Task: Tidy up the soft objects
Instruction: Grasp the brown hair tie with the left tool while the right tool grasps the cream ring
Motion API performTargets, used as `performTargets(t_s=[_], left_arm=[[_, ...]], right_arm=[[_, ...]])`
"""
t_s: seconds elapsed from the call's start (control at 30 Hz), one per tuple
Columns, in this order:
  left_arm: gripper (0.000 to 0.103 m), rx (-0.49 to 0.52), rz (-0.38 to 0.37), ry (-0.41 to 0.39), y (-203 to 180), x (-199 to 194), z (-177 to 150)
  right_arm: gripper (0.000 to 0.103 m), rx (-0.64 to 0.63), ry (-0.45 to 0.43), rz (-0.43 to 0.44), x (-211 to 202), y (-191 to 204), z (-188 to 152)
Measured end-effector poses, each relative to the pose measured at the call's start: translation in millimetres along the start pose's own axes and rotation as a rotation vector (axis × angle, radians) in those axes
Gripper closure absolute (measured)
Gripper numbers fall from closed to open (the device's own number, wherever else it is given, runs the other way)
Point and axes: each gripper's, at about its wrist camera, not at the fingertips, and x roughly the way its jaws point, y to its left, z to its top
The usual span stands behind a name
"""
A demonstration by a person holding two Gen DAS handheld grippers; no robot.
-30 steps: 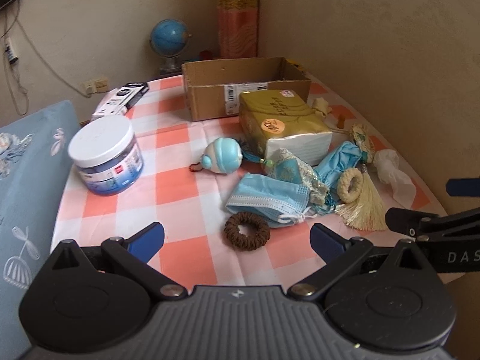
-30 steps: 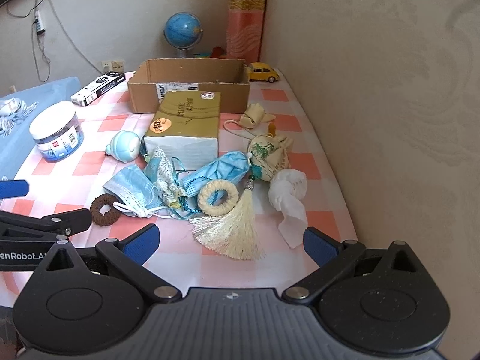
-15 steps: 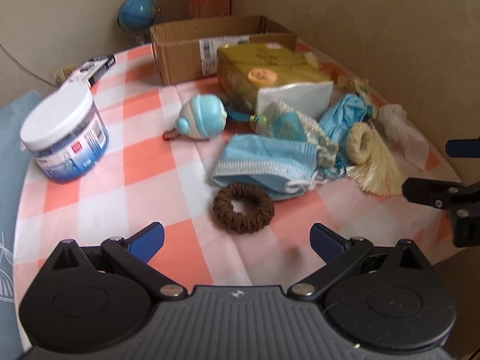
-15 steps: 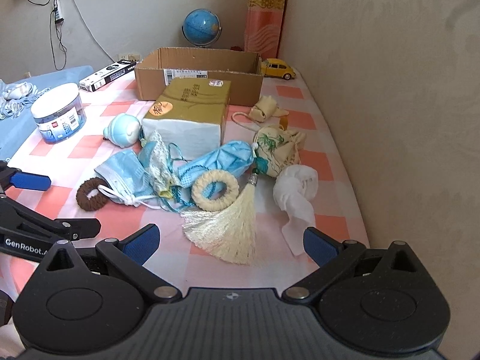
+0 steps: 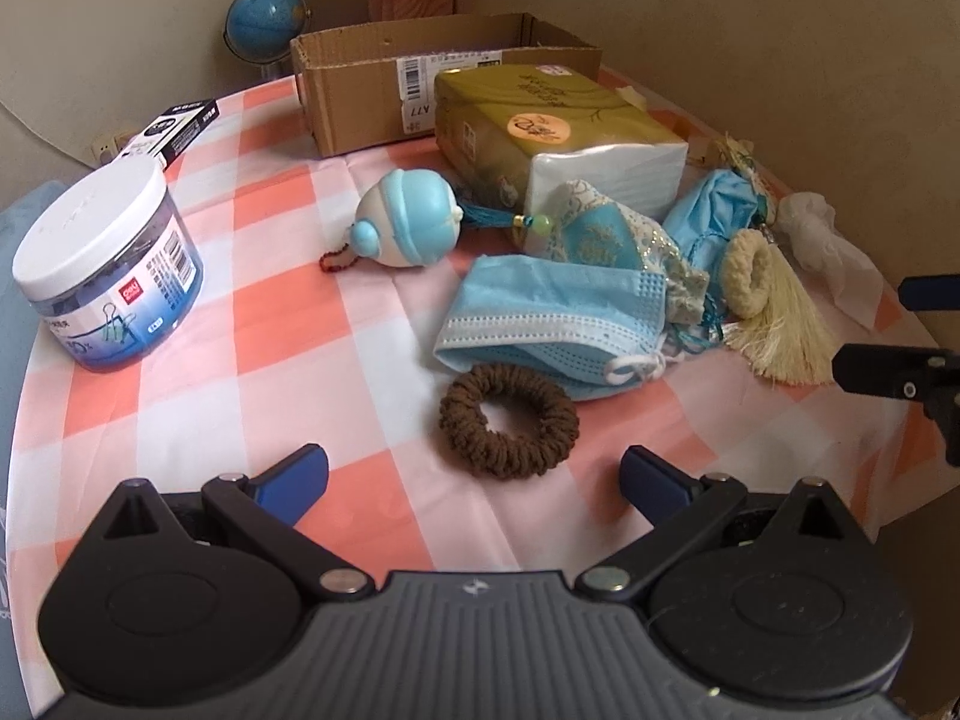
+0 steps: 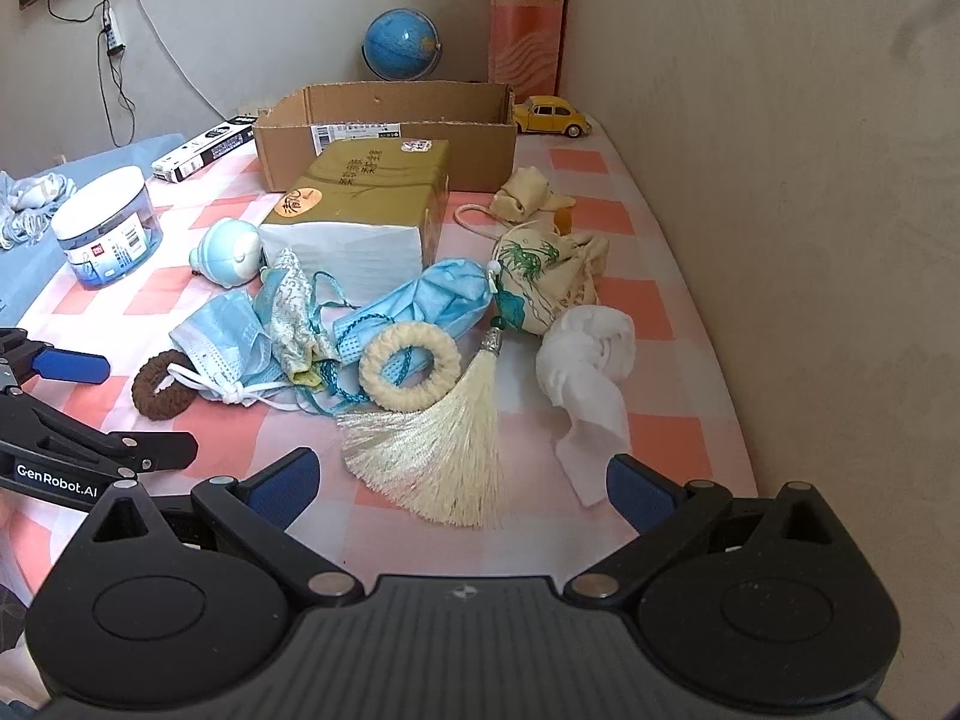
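A brown scrunchie [image 5: 509,420] lies on the checked cloth just ahead of my left gripper [image 5: 474,477], which is open and empty. Behind it lie a blue face mask [image 5: 552,312], a blue embroidered pouch [image 5: 606,240], a second crumpled mask [image 5: 714,210] and a cream ring with a tassel [image 5: 762,300]. My right gripper [image 6: 462,483] is open and empty just short of the tassel [image 6: 438,444]. A white crumpled cloth [image 6: 591,360] and a cream printed pouch [image 6: 543,276] lie ahead of it to the right. The scrunchie also shows in the right wrist view [image 6: 162,387].
An open cardboard box [image 6: 384,132] stands at the back, a gold tissue pack [image 6: 366,204] before it. A white-lidded jar [image 5: 108,264], a blue round toy [image 5: 408,219], a black-and-white box [image 5: 174,129], a globe [image 6: 401,42] and a yellow toy car [image 6: 552,117] are around. A wall runs along the right.
My left gripper has moved forward and down toward the brown scrunchie. My right gripper has edged forward toward the tassel. Both stayed open.
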Motion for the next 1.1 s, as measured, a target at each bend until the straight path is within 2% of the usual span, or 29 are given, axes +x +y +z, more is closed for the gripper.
performTargets(t_s=[0.2, 0.27, 0.37, 0.4, 0.47, 0.6, 0.77, 0.9, 1.1], left_arm=[[0.000, -0.008, 0.010, -0.009, 1, 3, 3], [0.003, 0.001, 0.001, -0.016, 1, 2, 3], [0.020, 0.020, -0.012, -0.038, -1, -1, 4], [0.028, 0.028, -0.014, -0.048, -2, -3, 5], [0.036, 0.051, -0.018, -0.064, -4, -4, 6], [0.059, 0.081, -0.026, -0.082, -7, -5, 7], [0.063, 0.080, -0.019, -0.083, -7, -6, 8], [0.063, 0.064, -0.016, -0.083, -3, -10, 7], [0.063, 0.043, -0.016, -0.071, 3, -10, 5]], right_arm=[[0.000, -0.007, -0.023, 0.027, 1, -2, 2], [0.000, -0.018, -0.025, 0.027, 3, -1, 3], [0.000, -0.031, -0.030, 0.038, 4, 0, 3], [0.000, -0.033, -0.029, 0.040, 5, 0, 4], [0.000, -0.035, -0.028, 0.046, 7, 0, 4], [0.000, -0.040, -0.028, 0.055, 10, 2, 5], [0.000, -0.056, -0.046, 0.064, 11, 4, 10], [0.014, -0.084, -0.085, 0.049, 13, 9, 15], [0.028, -0.129, -0.077, 0.072, 29, 18, 23]])
